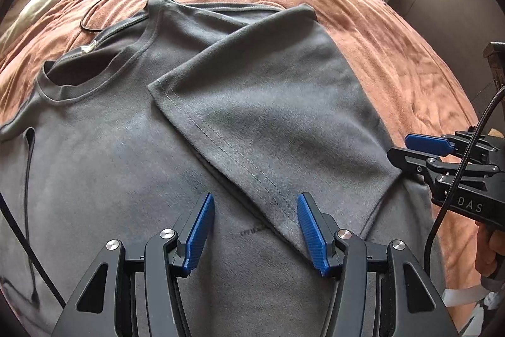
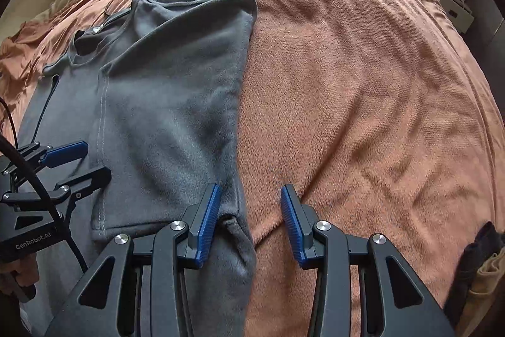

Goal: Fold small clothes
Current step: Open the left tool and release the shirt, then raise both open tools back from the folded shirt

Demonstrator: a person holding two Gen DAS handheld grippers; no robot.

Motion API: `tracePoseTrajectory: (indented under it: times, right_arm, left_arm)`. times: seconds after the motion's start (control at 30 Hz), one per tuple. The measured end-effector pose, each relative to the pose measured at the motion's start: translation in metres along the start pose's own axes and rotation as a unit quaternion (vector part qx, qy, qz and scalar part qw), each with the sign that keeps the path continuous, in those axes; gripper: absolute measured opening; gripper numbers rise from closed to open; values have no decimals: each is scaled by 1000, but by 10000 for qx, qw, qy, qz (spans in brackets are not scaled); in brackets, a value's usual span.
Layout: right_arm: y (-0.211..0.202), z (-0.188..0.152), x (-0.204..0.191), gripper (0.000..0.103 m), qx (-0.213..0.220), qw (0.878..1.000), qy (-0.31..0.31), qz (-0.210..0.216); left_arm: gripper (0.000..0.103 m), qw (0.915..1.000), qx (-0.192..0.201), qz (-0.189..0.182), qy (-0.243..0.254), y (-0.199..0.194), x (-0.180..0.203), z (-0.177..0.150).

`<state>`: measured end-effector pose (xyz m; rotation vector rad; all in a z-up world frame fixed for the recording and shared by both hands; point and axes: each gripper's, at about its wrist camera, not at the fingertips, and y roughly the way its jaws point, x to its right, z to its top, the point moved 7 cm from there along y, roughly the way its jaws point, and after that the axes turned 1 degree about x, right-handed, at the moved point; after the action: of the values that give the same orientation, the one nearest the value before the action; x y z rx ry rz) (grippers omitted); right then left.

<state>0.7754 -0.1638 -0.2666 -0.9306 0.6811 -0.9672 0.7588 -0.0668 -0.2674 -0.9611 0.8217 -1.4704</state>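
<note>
- Grey tee (image 1: 104, 153) lies flat mid-bed (image 2: 363, 84), one side folded in.
- Soft, light, limp (prob. drapes) — pinch hem/fold edge.
- Left gripper (image 1: 255, 229) & right gripper (image 2: 249, 220): jaws apart, holding nothing.

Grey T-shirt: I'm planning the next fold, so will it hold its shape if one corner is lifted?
Probably not. The T-shirt lies limp, its folded sleeve draping flat, so it should sag. The fuzzy blanket may grip and drag it.
</note>
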Motion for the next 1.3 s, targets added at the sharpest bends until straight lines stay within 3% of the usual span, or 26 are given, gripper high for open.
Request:
tracePoseTrajectory:
  times: [0.3, 0.47, 0.57, 0.67, 0.7, 0.73, 0.8, 0.83, 1.3]
  right_arm:
    - [-29, -17, 9, 38, 46, 9983, 532, -230]
    - [-73, -29, 4, 38, 236, 9981, 550, -144]
    - [-105, -36, 0, 60, 411, 9976, 526, -177]
    - [-138, -44, -9, 73, 567, 9969, 543, -64]
    - [-149, -48, -11, 87, 597, 9967, 553, -80]
    - [-161, -51, -13, 93, 647, 9963, 546, -139]
    - [-185, -58, -16, 94, 794, 9949, 522, -330]
    - [-196, -62, -18, 94, 825, 9942, 540, -422]
    - [-312, -133, -52, 95, 1315, 9888, 533, -464]
  left_arm:
    - [57, 9992, -218, 51, 342, -16, 18, -31]
    - [57, 9998, -147, -112, 66, -46, 12, -40]
    - [57, 9996, -79, -217, -132, -68, 4, -44]
    - [61, 9995, 47, -256, -181, -95, -2, -48]
    - [74, 9994, 76, -249, -208, -104, -4, -49]
    - [89, 9993, 134, -244, -249, -115, -7, -51]
    - [100, 9985, 361, -242, -338, -138, -15, -52]
    - [101, 9979, 463, -253, -372, -150, -19, -55]
    - [101, 9900, 1241, -289, -606, -285, -82, -99]
